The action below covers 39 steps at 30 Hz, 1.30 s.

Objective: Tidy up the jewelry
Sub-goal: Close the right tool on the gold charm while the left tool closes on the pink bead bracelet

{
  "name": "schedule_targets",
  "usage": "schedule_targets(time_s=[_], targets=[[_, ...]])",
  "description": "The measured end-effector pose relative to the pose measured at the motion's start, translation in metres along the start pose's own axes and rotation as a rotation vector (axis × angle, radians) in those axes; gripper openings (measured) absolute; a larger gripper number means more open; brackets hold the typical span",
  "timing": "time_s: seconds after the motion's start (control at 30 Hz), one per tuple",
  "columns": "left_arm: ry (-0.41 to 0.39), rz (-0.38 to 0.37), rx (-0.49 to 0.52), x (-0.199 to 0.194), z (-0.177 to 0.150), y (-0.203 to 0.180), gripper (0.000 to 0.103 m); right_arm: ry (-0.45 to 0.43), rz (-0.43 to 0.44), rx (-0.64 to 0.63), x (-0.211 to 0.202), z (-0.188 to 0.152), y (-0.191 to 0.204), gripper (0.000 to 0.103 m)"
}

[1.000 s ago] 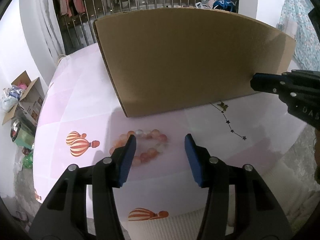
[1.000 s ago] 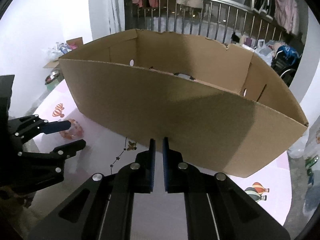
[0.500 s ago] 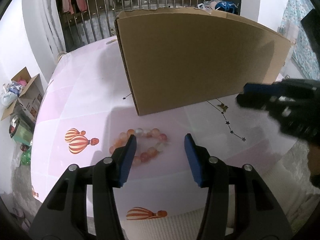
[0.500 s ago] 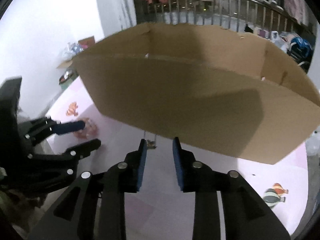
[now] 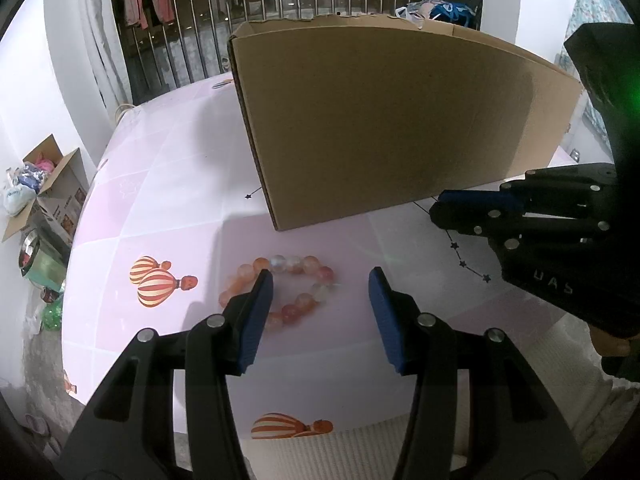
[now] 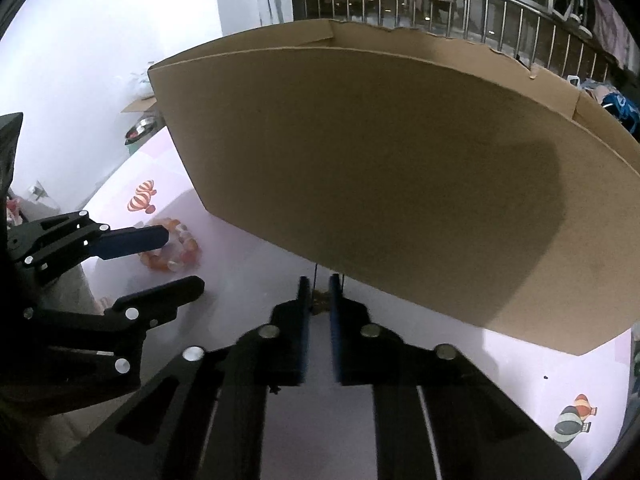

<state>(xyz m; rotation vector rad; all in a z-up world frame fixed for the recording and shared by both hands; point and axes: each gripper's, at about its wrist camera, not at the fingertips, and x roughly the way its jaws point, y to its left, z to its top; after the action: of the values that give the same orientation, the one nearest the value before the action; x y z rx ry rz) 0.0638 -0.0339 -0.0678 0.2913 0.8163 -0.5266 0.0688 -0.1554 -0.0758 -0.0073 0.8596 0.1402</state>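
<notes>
A pink and orange bead bracelet point(image 5: 298, 288) lies on the pink tablecloth point(image 5: 160, 208) in front of a cardboard box point(image 5: 380, 128). My left gripper point(image 5: 320, 284) is open just above it, jaws to either side. The bracelet also shows in the right wrist view point(image 6: 176, 248). A thin dark chain with star charms point(image 5: 466, 256) lies near the box's front edge. My right gripper point(image 6: 319, 292) is low over the chain's gold pendant point(image 6: 319, 302), jaws narrowly apart around it. The right gripper point(image 5: 444, 204) also shows in the left wrist view, and the left gripper point(image 6: 176, 264) in the right wrist view.
The box point(image 6: 400, 184) is tall and open-topped, filling the middle of the table. Balloon prints point(image 5: 160, 280) mark the cloth. The table's near edge point(image 5: 360, 428) is close below my left gripper. A railing point(image 5: 280, 8) with clothes stands behind.
My right gripper opened from shut, then narrowed, and moved down and forward to the chain's pendant. My left gripper stayed open over the bracelet with a slight shift.
</notes>
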Motion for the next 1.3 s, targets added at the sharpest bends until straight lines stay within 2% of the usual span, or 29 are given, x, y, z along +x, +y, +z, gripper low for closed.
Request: schedule_targets(time_s=[0.27,0.57,0.67,0.77,0.83,0.93,1.1,1.2,1.3], targets=[[-0.002,-0.035,0.024,-0.001,-0.001,-0.01,0.046,0.019,-0.003,0.063,-0.015,-0.012,-0.021,0.007],[0.0,-0.115,0.08,-0.002,0.0,-0.031,0.046,0.035,-0.033,0.139,-0.031,-0.029,-0.045,0.007],[-0.001,-0.107,0.088,-0.004,-0.001,-0.033,0.047,0.034,-0.029,0.151,-0.032,-0.031,-0.048,0.007],[-0.004,-0.064,0.092,-0.005,0.001,-0.032,0.046,0.034,-0.027,0.155,-0.033,-0.031,-0.05,0.007],[0.007,-0.026,0.098,-0.004,0.003,-0.031,0.043,0.034,-0.026,0.154,-0.033,-0.032,-0.05,0.007],[0.021,-0.007,0.094,-0.002,0.005,-0.029,0.039,0.033,-0.025,0.152,-0.032,-0.03,-0.048,0.007],[0.041,-0.026,0.054,0.003,0.013,-0.025,0.025,0.035,-0.021,0.148,-0.032,-0.03,-0.045,0.007],[0.046,-0.032,0.031,0.005,0.016,-0.024,0.015,0.037,-0.014,0.129,-0.037,-0.033,-0.045,0.009],[0.045,-0.027,0.027,0.006,0.018,-0.024,0.008,0.037,-0.011,0.115,-0.042,-0.036,-0.046,0.017]])
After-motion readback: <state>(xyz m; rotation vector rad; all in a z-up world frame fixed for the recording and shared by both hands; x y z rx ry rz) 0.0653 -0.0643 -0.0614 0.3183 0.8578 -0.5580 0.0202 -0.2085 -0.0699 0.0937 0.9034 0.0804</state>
